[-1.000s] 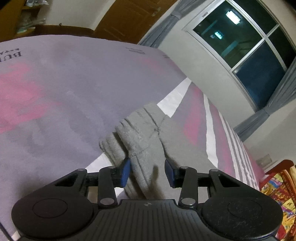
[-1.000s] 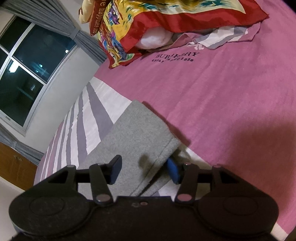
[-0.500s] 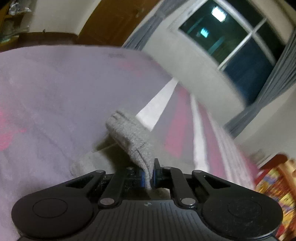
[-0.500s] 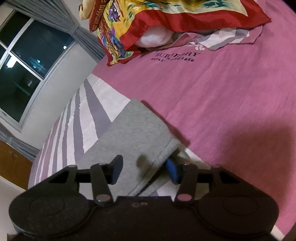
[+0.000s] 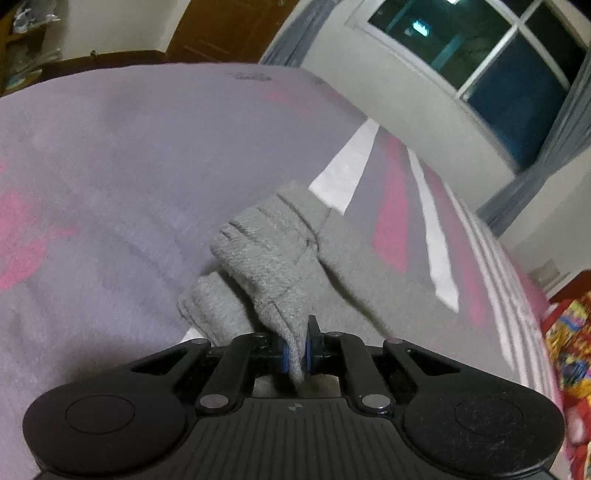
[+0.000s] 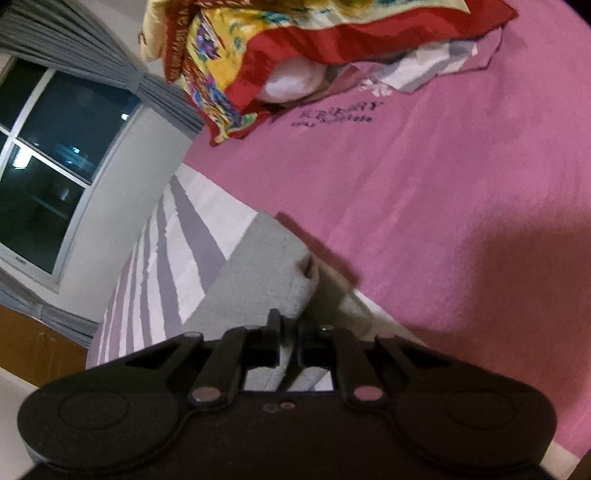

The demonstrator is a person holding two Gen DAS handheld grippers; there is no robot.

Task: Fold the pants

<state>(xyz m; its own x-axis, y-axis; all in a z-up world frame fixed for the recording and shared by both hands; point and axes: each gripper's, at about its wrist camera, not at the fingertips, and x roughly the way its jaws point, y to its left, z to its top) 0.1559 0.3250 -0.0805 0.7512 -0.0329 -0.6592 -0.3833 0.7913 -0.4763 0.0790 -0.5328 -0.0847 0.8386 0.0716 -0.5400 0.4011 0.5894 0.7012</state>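
Grey sweatpants [image 5: 280,258] lie on a bed with a pink and purple striped cover [image 5: 110,166]. My left gripper [image 5: 295,350] is shut on a bunched edge of the pants and holds it lifted off the bed. In the right wrist view the other end of the pants [image 6: 258,273] lies on the cover [image 6: 443,221]. My right gripper [image 6: 290,343] is shut on that end's edge, and a corner curls up just beyond the fingers.
A red and yellow patterned pillow [image 6: 295,48] lies at the head of the bed, with a crumpled cloth [image 6: 436,62] beside it. A dark window [image 5: 480,66] with grey curtains is in the wall beside the bed. Wooden furniture [image 5: 221,29] stands beyond the foot.
Both grippers were open around the pants' edges a second ago. The left closed on the fabric first and lifted it; the right has now closed on its end too.
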